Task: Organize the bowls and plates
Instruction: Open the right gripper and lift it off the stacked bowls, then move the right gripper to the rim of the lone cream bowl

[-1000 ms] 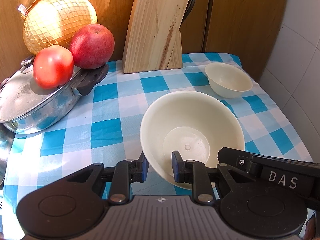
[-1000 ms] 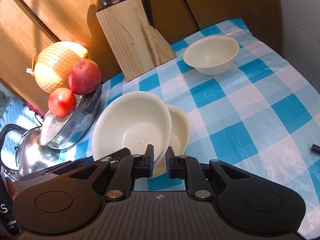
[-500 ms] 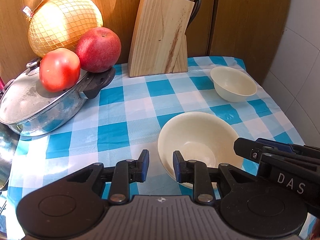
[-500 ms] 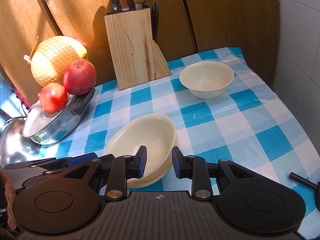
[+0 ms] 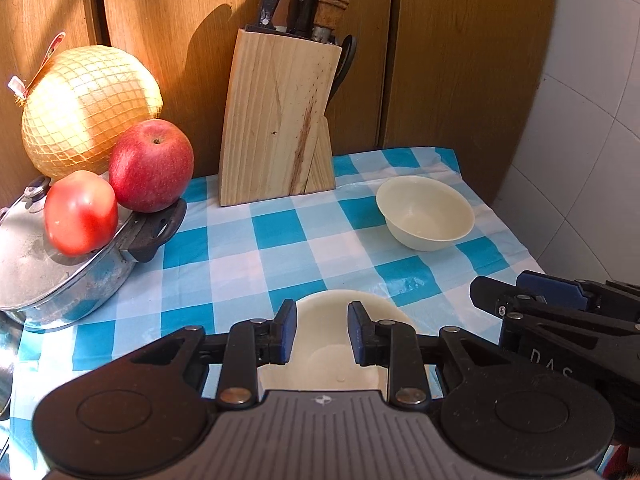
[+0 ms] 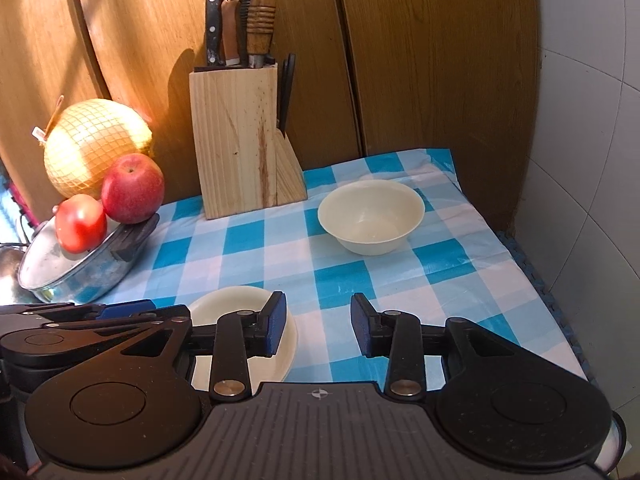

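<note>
Left gripper (image 5: 322, 334): jaws apart, holding nothing; it hangs above the near stack, blue pads on either side of the bowl's far rim without touching it.
Right gripper (image 6: 318, 328): jaws spread wide, empty, over bare checked cloth just right of the stack.
Stacked bowl (image 5: 340, 344): cream, sits in a cream plate (image 6: 290, 344) at the near edge of the table; only the plate's rim shows under it.
Small bowl (image 6: 371, 216): cream, upright, alone at the far right of the tablecloth (image 6: 280, 248), well apart from the stack.
Knife block (image 6: 240, 144): pale wood, against the wooden panels, left of the small bowl.
Steel pot (image 5: 60, 276): lidded, far left, with a tomato (image 5: 80, 212) and a red apple (image 5: 151, 165) resting on it, and a netted pomelo (image 5: 90, 110) behind.
</note>
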`<state>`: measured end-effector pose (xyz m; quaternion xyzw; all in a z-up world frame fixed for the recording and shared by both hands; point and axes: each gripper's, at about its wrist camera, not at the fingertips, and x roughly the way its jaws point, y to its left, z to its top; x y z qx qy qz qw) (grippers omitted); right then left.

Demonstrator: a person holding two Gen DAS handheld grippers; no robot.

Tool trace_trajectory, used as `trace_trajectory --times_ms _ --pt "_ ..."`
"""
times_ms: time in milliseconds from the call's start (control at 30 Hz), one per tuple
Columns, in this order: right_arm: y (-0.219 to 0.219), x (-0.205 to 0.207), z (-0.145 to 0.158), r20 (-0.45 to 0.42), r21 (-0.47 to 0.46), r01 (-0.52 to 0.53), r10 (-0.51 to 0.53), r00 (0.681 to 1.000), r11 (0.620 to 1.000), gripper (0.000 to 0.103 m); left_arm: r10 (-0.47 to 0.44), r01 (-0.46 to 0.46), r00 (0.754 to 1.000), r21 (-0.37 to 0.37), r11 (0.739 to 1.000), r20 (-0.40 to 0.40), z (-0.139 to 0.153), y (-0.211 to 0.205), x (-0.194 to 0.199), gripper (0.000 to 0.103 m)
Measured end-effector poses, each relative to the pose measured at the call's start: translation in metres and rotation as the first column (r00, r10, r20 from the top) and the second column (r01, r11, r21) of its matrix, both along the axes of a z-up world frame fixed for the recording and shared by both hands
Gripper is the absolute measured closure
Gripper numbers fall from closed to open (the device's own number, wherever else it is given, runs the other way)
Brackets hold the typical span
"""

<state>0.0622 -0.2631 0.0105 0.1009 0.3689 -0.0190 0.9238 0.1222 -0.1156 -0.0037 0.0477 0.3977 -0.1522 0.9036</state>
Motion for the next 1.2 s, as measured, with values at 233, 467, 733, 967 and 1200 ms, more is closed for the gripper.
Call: trace_trajectory --times_ms 233,467,733,967,1200 --pt "-0.009 0.014 0.002 0.045 -0.251 0.047 -0.036 0.998 0.967 0.059 -0.046 0.045 0.999 0.039 0.998 0.022 -0.005 -0.038 0.016 0.078" --pt "-0.034 0.029 -0.003 0.042 -0.245 0.074 -0.065 0.997 0.967 0.059 -0.070 0.069 0.998 0.055 0.996 0.011 -0.012 -0.057 0.029 0.077" --pt "-0.040 0.041 -0.006 0.038 -0.216 0.085 -0.079 0.996 0.973 0.059 -0.066 0.066 0.998 0.048 0.997 -0.002 -0.016 -0.058 0.041 0.076" --pt "-0.037 0.041 -0.004 0.076 -0.219 0.099 -0.085 0.994 0.971 0.058 -0.071 0.071 0.997 0.032 0.997 -0.003 -0.015 -0.056 0.043 0.076" --pt "-0.035 0.039 -0.002 0.103 -0.221 0.105 -0.084 0.991 0.970 0.058 -0.068 0.068 0.998 0.026 0.997 -0.004 -0.016 -0.055 0.043 0.075"
